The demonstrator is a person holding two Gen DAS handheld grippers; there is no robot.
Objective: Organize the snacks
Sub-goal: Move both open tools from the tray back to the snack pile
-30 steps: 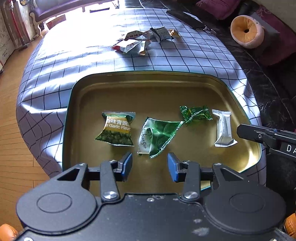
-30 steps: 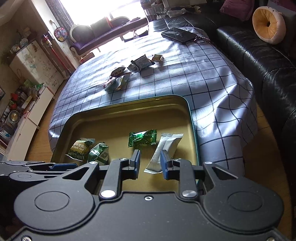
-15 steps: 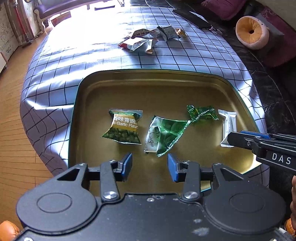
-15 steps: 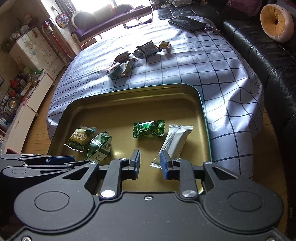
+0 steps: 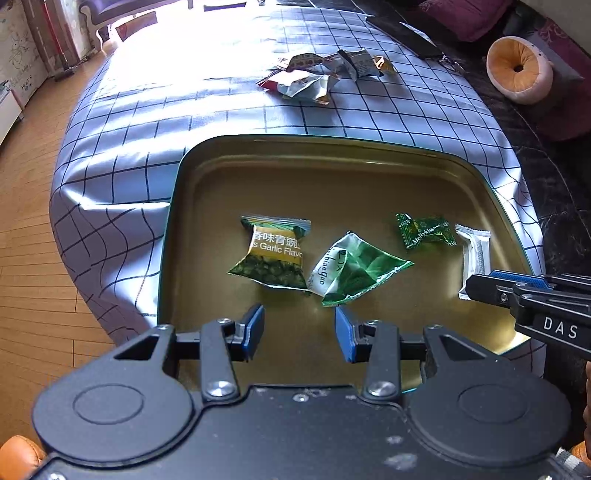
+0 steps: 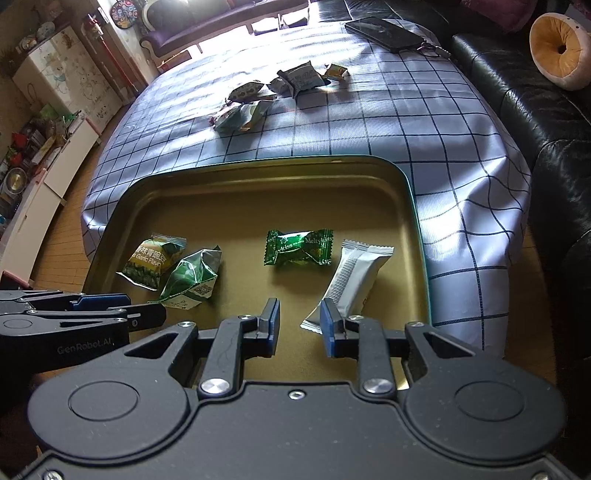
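Note:
A gold tin tray (image 5: 332, 184) (image 6: 258, 192) sits on the checked tablecloth. In it lie a garlic pea packet (image 5: 273, 254) (image 6: 153, 260), a crumpled green and white packet (image 5: 354, 269) (image 6: 192, 277), a green Meltykiss candy (image 5: 424, 230) (image 6: 299, 247) and a white packet (image 5: 474, 247) (image 6: 356, 277). My left gripper (image 5: 299, 325) hovers open over the tray's near side, just short of the crumpled packet. My right gripper (image 6: 297, 321) is open too, its right finger beside the white packet's near end. Several loose snacks (image 5: 321, 72) (image 6: 273, 92) lie farther back on the cloth.
A phone (image 6: 384, 31) with keys rests at the table's far right. A black sofa (image 6: 535, 92) with a round cushion (image 5: 519, 68) runs along the right side. The cloth drops off at the table's edges to a wooden floor (image 5: 29, 221) on the left.
My right gripper has edged forward over the tray, and its fingers now cover the white packet's near end in the left wrist view. The snacks have not moved. Both jaws stand as before.

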